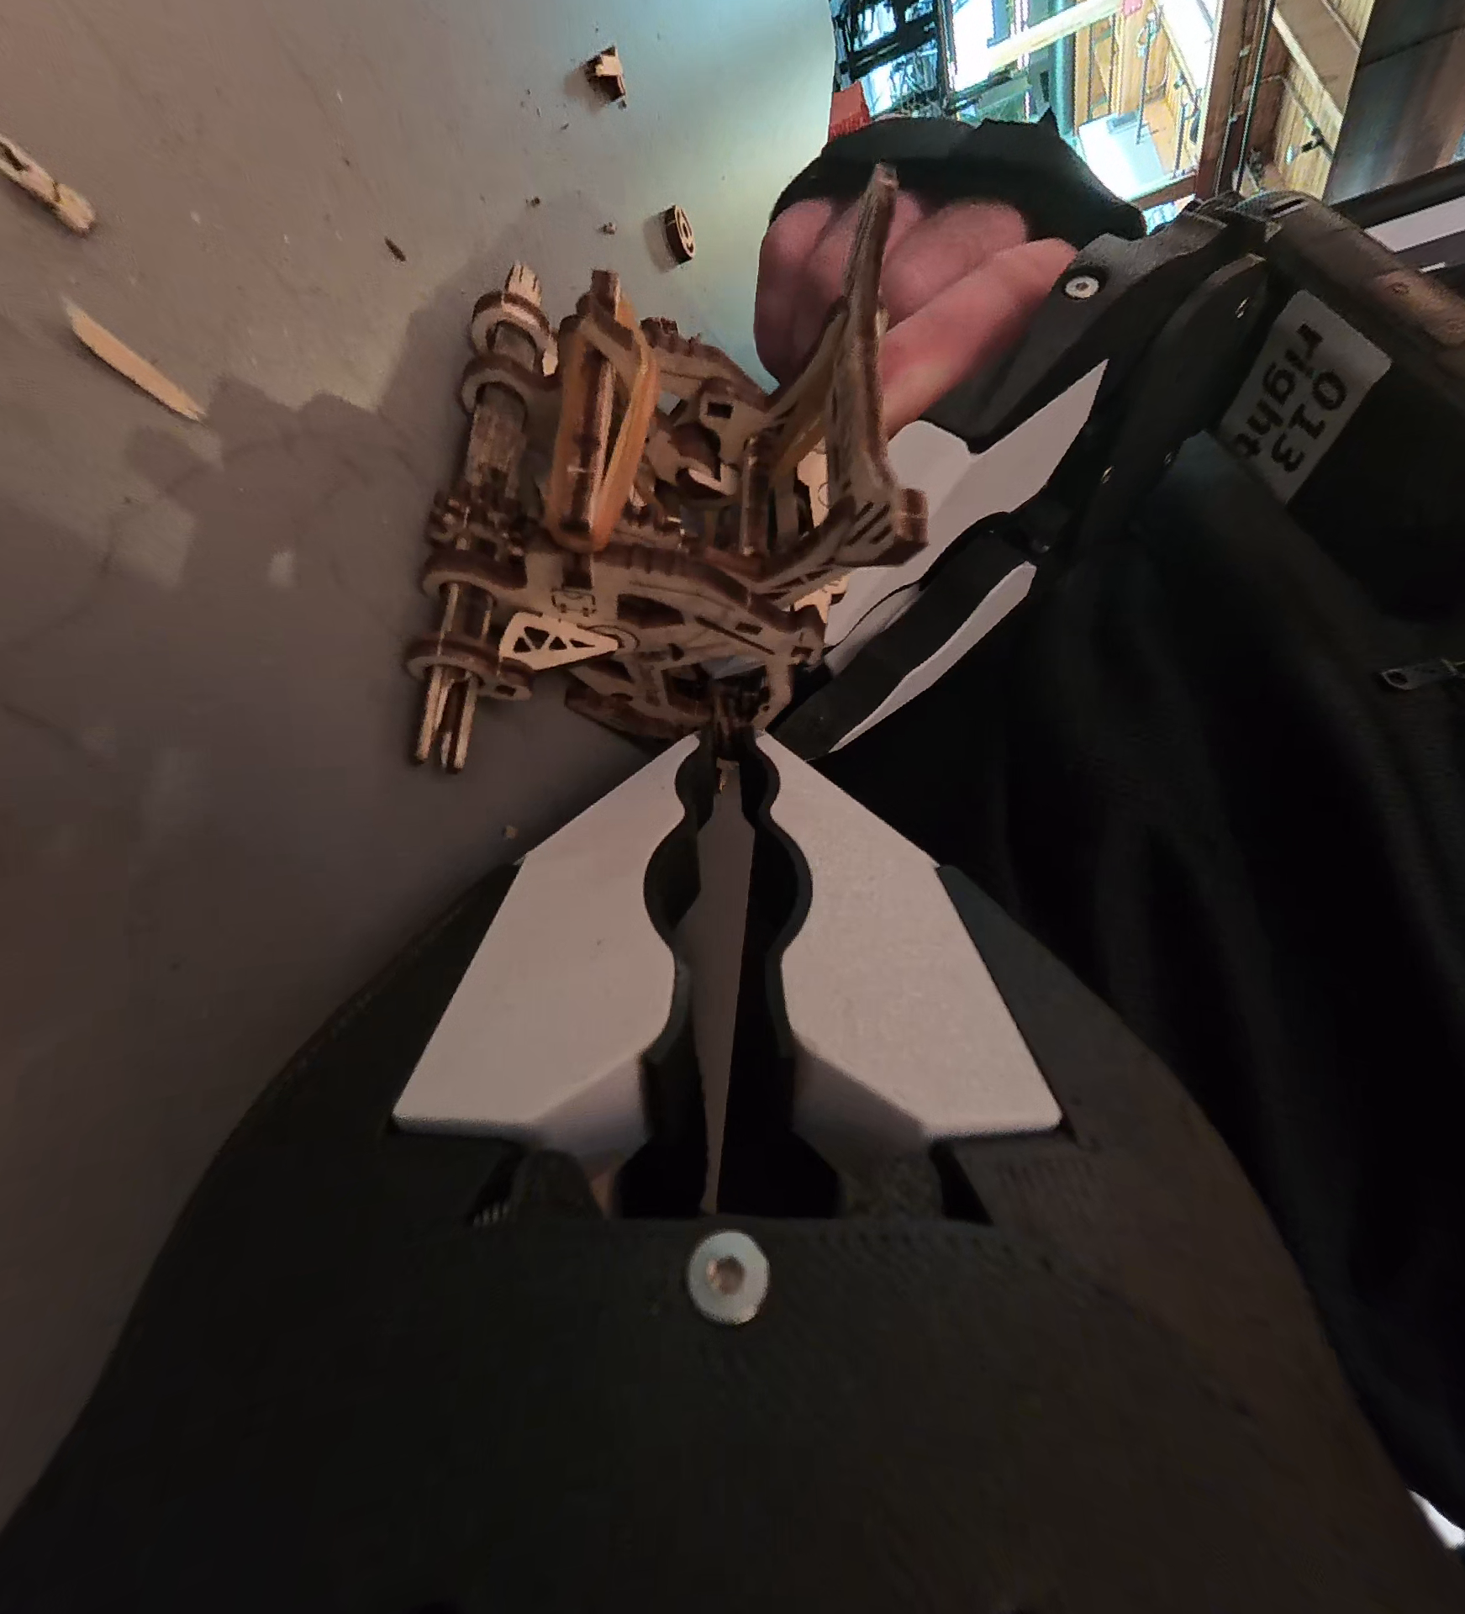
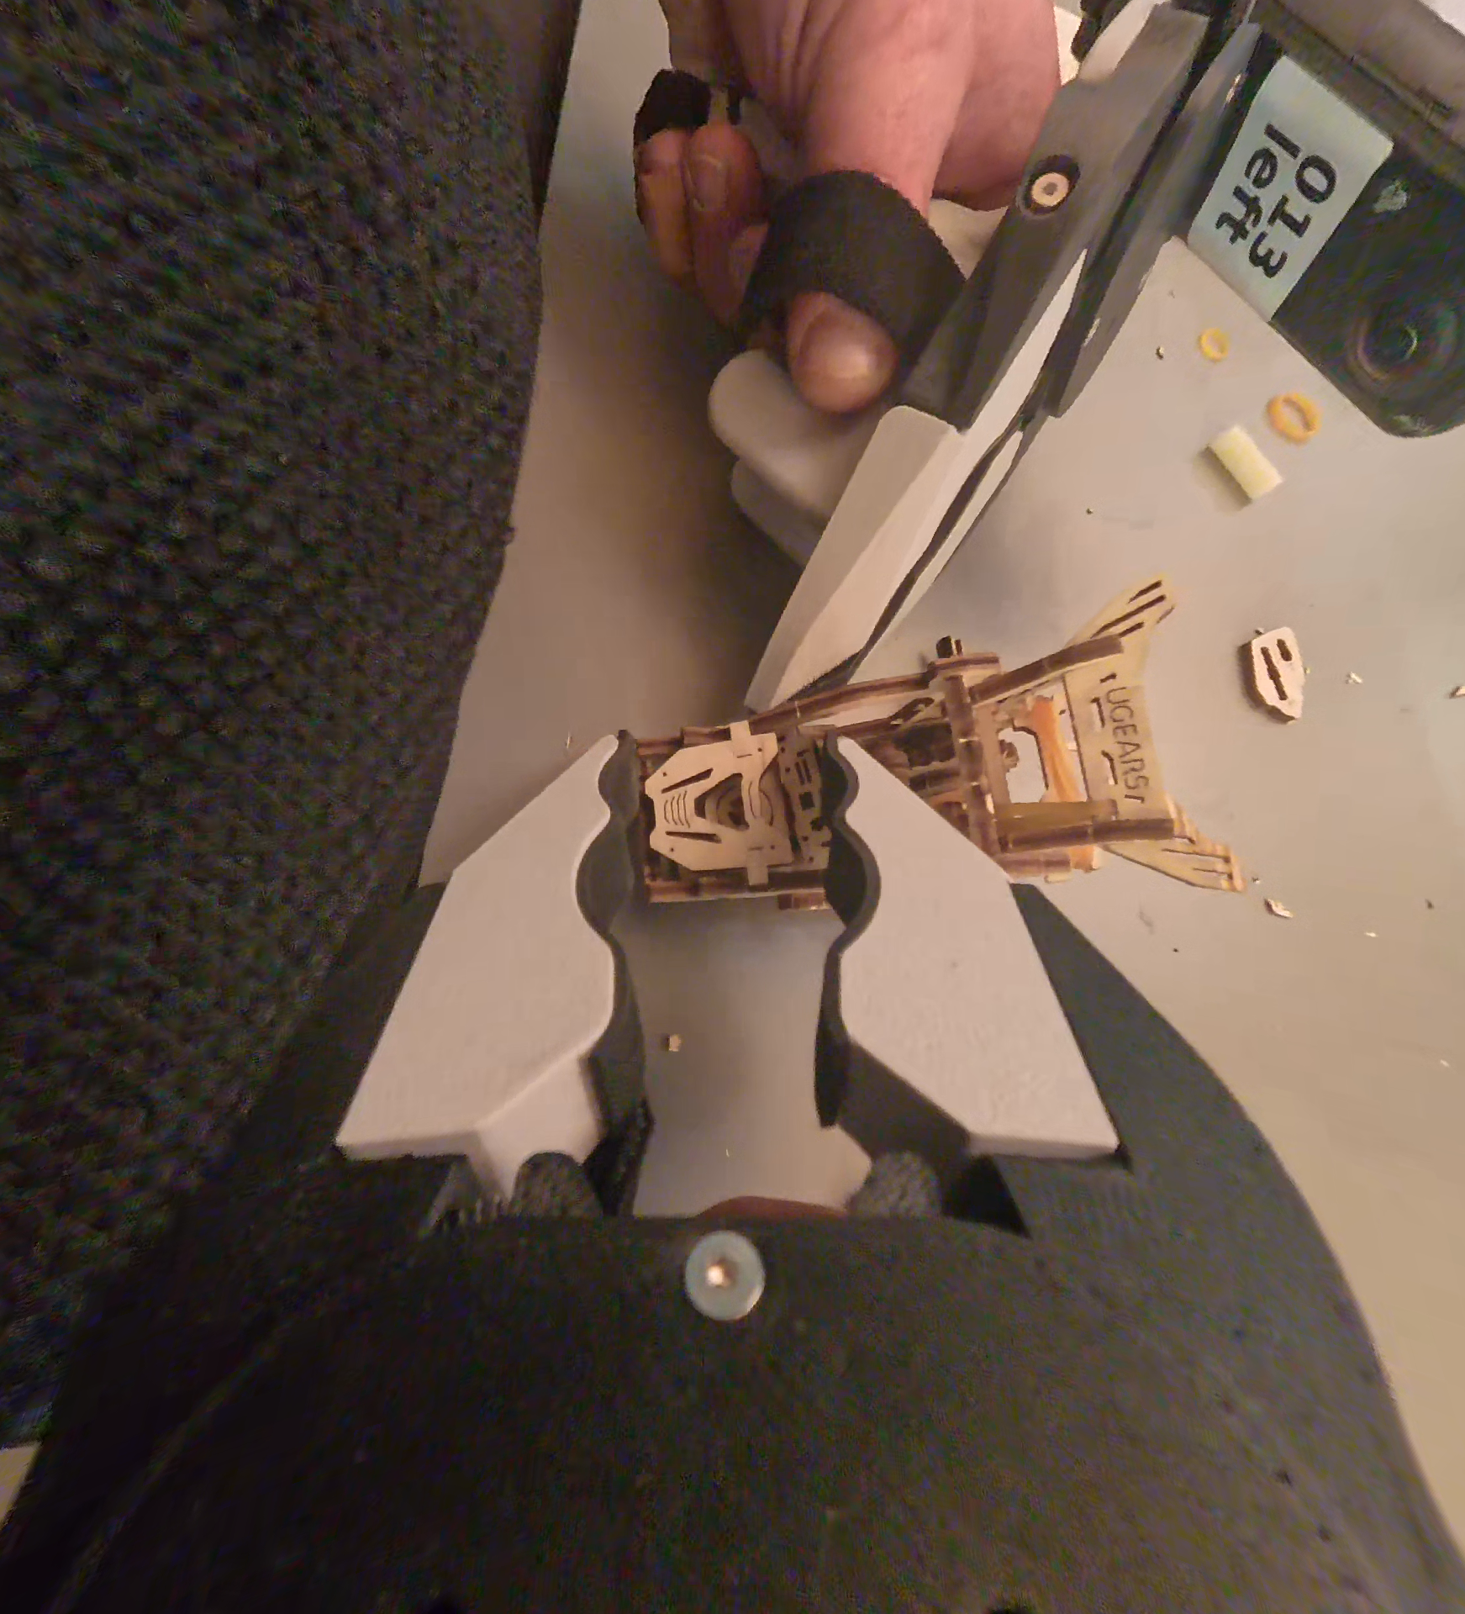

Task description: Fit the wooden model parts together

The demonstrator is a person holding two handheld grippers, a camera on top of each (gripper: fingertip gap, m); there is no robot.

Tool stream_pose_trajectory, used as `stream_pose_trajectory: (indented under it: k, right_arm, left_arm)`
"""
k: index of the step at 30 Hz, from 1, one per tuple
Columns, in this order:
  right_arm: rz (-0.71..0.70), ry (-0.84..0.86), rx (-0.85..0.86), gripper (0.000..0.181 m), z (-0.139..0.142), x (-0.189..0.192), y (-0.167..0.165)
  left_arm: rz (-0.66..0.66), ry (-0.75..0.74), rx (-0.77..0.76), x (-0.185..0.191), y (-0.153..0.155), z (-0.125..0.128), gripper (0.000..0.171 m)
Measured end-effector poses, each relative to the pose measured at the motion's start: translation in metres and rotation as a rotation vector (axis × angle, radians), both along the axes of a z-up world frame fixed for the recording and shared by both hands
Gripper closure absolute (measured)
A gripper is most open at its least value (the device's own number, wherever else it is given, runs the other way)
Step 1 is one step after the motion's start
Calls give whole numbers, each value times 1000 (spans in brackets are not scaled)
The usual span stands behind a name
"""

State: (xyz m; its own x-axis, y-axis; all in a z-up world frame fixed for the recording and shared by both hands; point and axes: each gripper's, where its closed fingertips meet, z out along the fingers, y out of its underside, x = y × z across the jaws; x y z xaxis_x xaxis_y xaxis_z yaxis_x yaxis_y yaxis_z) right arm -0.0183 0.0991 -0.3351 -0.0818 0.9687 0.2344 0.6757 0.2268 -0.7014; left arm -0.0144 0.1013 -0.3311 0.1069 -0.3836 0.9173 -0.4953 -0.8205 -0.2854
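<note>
Both grippers (image 2: 724, 812) (image 1: 729, 742) clamp the wooden model (image 2: 886, 786) among scraps (image 2: 1274, 677).

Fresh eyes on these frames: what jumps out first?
The laser-cut wooden model on the grey table, clamped at its front end by the right tool. The left tool pinches a thin edge of it from the other side. Wood offcuts and small yellow rings lie scattered nearby.

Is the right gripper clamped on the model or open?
Clamped. The right gripper has both fingers pressed against the sides of the wooden model, with the model's front end filling the gap between them.
</note>
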Motion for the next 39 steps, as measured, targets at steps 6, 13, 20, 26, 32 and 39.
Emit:
stream_pose_trajectory:
  k: [6,13,20,26,32,39]
  right_arm:
    - [5,6,-2,142,0,-1,-1]
    - [14,-24,-26,143,-2,-1,-2]
    - [16,-7,-13,142,-1,-1,-1]
    - [46,10,26,139,13,16,-7]
    - [-38,31,-37,136,17,31,1]
    - [-105,4,-79,125,10,44,10]
  left_arm:
    - [-10,-5,-54,0,0,1,169]
    - [-29,0,-91,-1,-1,0,169]
    - [-40,1,-70,-1,1,0,170]
    - [-39,4,-31,1,2,-1,170]
    - [-47,-5,-30,4,3,1,170]
    - [-66,6,-16,6,0,-1,171]
